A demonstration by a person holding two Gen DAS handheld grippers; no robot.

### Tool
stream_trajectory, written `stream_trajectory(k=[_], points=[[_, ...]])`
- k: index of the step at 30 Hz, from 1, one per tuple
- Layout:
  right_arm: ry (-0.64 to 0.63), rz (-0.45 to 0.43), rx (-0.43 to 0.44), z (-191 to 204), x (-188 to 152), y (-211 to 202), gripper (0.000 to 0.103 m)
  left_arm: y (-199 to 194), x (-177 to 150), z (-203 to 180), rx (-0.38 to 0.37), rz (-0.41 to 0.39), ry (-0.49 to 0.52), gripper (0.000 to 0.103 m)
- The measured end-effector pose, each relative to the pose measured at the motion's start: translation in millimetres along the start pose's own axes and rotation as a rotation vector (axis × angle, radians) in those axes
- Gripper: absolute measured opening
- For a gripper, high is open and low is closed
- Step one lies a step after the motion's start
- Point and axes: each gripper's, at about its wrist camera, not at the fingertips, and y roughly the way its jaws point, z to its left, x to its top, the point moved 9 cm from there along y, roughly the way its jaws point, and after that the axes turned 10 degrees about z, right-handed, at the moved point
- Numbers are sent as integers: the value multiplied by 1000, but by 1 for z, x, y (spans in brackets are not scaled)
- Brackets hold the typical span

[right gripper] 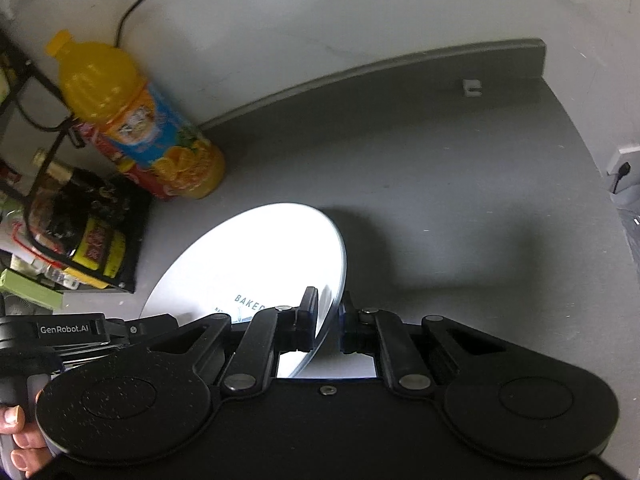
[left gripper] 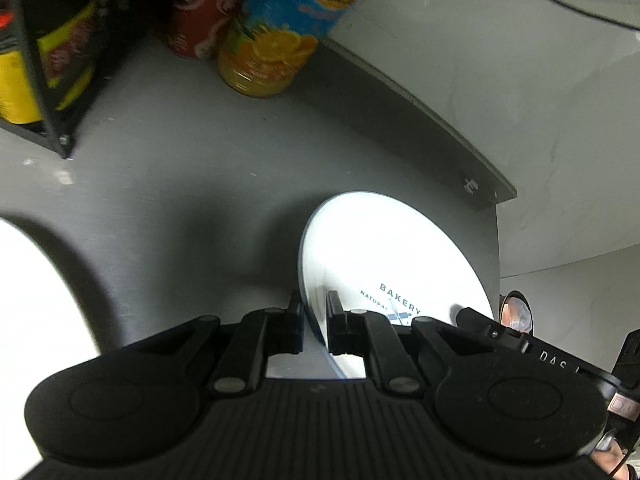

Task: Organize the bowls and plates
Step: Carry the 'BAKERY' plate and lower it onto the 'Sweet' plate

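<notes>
While both tools point down over the grey worktop (right gripper: 440,168), the left hand-held gripper (left gripper: 316,322) pinches one rim of the white plate (left gripper: 384,248) and the right hand-held gripper (right gripper: 330,320) pinches the opposite rim. Plate tilted, held above the worktop near the orange juice bottle (right gripper: 132,116) (print reads "BAKERY"). Fingers (right gripper: 20,436) wrap the left handle.

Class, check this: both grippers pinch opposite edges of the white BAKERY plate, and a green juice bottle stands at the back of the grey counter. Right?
Not quite. The juice bottle is orange-yellow, as the right wrist view shows. The left gripper and right gripper do pinch opposite edges of the plate over the counter.
</notes>
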Motion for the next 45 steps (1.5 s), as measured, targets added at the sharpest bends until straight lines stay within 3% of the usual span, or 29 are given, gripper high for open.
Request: stream_trajectory(k=[21, 35, 45], points=[[-74, -4, 46, 121, -51, 8, 10, -96, -24, 104, 19, -84, -49, 9], [-95, 19, 41, 172, -87, 24, 10, -124, -47, 162, 27, -90, -75, 9], [-109, 54, 27, 192, -104, 40, 10, -122, -65, 199, 49, -65, -102, 9]])
